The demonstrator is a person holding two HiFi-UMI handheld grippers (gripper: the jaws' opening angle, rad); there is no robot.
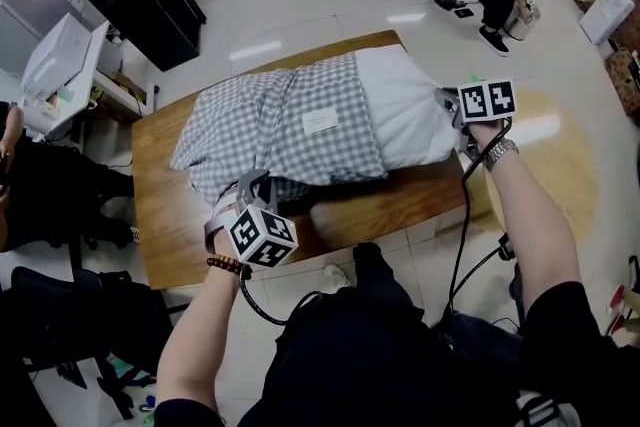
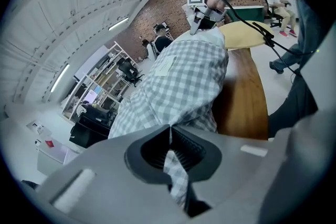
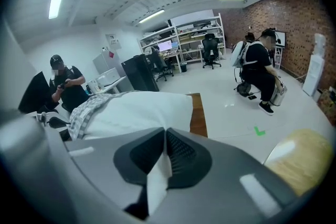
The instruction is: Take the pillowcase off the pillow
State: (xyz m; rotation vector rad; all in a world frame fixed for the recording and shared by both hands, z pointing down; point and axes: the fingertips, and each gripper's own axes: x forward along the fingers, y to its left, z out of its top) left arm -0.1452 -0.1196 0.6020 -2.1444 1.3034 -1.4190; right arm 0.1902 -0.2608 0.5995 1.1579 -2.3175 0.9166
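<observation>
A wooden table carries a white pillow. Most of the pillow is hidden inside a grey-and-white checked pillowcase, and only its right end shows bare. The left gripper is clamped on a fold of the checked cloth at the near edge. The right gripper pinches white fabric at the pillow's bare end. A white label on the case is too small to read.

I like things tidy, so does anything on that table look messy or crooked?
Yes. The grey-and-white checked pillowcase is bunched up, covering only part of the white pillow, whose bare end pokes out. The left gripper pinches the case, the right gripper pinches the pillow's corner. Nothing looks spilled or broken.
</observation>
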